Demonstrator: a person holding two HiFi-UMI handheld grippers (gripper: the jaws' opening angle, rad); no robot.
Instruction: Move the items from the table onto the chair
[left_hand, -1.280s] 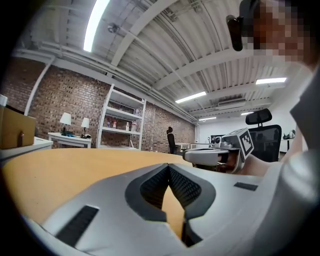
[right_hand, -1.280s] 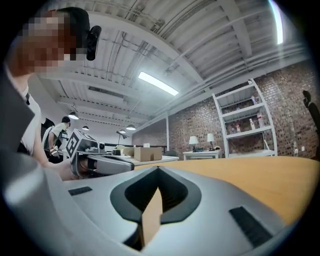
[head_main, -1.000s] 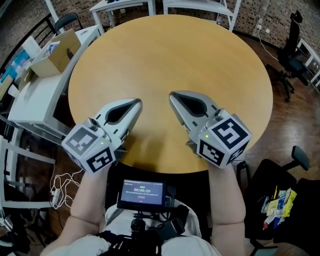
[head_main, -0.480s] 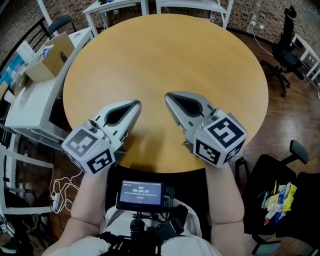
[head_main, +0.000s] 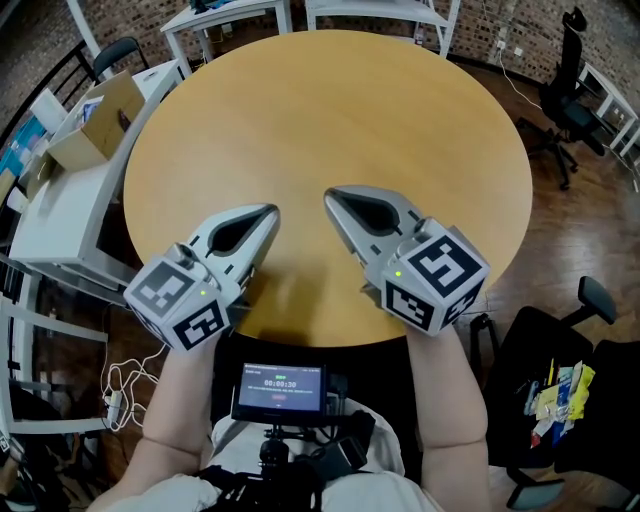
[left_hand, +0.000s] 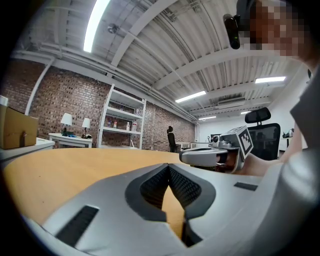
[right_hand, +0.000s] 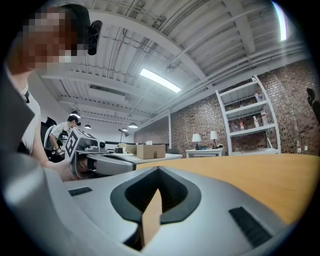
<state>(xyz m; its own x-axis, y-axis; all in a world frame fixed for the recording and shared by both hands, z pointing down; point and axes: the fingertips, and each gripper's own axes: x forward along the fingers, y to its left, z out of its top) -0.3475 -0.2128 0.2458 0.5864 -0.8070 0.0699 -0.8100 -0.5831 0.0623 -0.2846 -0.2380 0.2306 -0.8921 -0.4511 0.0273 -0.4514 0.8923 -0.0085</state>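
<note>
Wood is showing bare across the whole round table (head_main: 330, 110). No item is lying on it in the head view, and both gripper views are looking out over nothing but tabletop. The left gripper (head_main: 270, 211) and the right gripper (head_main: 329, 196) are lying level over the table's near edge. They are sitting side by side and a little apart, tips pointing toward the table's middle. Each one's jaws are closed tip to tip with nothing between them, and only tabletop is showing through the gap behind the tips.

The items (head_main: 556, 400), a small heap of yellow and white packets, are sitting on the black chair (head_main: 520, 352) off the table's near right edge, well apart from both grippers. A box (head_main: 98, 112) is standing on a white desk (head_main: 70, 200) off the table's left edge. It is not on the table, so it is probably not part of the job.

Judging from this, the moving step is looking done and the person is pausing at the end of the task. The next move is probably calling for little: holding both grippers shut and lifting them off the table. Should another item be waiting out of view, a gripper would be needing to open before reaching for it.
</note>
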